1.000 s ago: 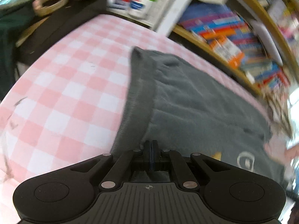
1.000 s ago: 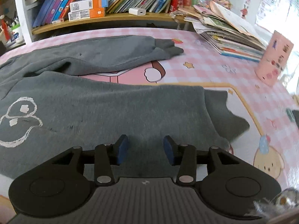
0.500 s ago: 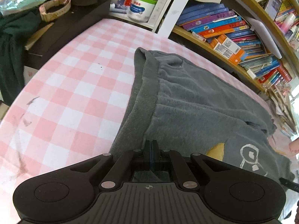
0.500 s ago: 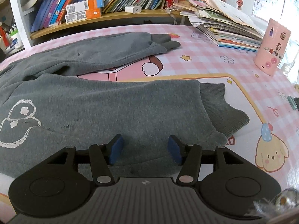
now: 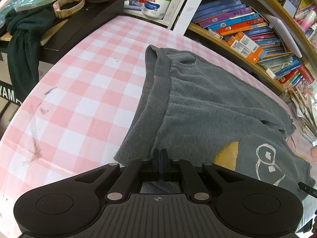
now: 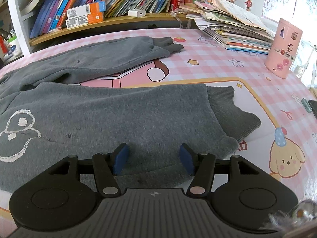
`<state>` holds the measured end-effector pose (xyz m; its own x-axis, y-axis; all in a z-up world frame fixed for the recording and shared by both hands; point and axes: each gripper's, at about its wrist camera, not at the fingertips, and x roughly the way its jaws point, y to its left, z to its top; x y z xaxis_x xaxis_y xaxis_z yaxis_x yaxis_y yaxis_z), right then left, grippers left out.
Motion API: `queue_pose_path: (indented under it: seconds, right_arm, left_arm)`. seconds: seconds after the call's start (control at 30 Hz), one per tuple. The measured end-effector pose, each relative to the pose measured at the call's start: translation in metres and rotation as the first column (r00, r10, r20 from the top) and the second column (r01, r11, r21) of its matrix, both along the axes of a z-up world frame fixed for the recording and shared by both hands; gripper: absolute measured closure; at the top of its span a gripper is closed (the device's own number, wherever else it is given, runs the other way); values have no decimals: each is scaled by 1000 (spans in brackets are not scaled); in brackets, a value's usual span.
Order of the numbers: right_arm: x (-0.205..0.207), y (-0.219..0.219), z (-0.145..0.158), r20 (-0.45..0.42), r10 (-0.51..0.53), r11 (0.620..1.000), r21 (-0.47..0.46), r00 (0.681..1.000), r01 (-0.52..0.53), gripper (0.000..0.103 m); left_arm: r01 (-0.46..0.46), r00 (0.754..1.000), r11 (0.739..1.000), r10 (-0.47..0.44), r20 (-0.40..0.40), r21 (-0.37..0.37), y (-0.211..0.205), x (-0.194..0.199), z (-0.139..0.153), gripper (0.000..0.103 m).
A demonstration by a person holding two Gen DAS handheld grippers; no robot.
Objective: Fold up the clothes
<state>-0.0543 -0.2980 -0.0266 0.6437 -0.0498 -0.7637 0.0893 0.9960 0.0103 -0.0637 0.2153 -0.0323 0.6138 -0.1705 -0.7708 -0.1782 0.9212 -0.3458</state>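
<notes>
Grey sweatpants (image 5: 208, 107) lie spread on the pink checked table (image 5: 79, 83), with the ribbed waistband (image 5: 152, 91) to the left and a white outline print (image 5: 267, 158) to the right. My left gripper (image 5: 160, 158) is shut on the pants at the near end of the waistband. In the right wrist view the near leg (image 6: 122, 115) runs across to its ribbed cuff (image 6: 229, 111). The far leg (image 6: 103, 59) lies behind it. My right gripper (image 6: 154, 158) stands open just above the near leg, with nothing between its blue pads (image 6: 120, 157).
A pink cup (image 6: 283, 49) and a stack of magazines (image 6: 237, 33) stand at the far right of the table. Bookshelves (image 6: 103, 4) line the back edge. A black cabinet with a dark cloth (image 5: 25, 39) stands beyond the left edge. A phone (image 6: 313, 109) lies at the right rim.
My right gripper's jaws have spread wider over the near leg, and the cuff looks closer. The left gripper stays shut on the waistband, and its view has steadied from blur.
</notes>
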Motion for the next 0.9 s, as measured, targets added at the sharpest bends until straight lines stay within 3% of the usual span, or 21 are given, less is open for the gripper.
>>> queue_pose_path:
  seconds: [0.3, 0.53, 0.7, 0.9]
  right_arm:
    - [3, 1, 2, -15, -4, 1000, -16, 1000, 4, 45]
    - [-8, 13, 10, 4, -7, 1000, -21, 1000, 7, 45]
    - [-16, 23, 16, 21, 3, 1000, -13, 1000, -2, 45]
    - [-27, 26, 18, 19, -10, 1000, -15, 1000, 11, 44]
  left_arm:
    - [13, 999, 999, -11, 34, -36, 5, -4, 0, 98]
    - [68, 993, 997, -70, 90, 26, -8, -9, 13, 94]
    - [116, 987, 991, -122, 101, 61, -18, -8, 17, 80]
    - [147, 983, 987, -152, 100, 60, -23, -8, 16, 77]
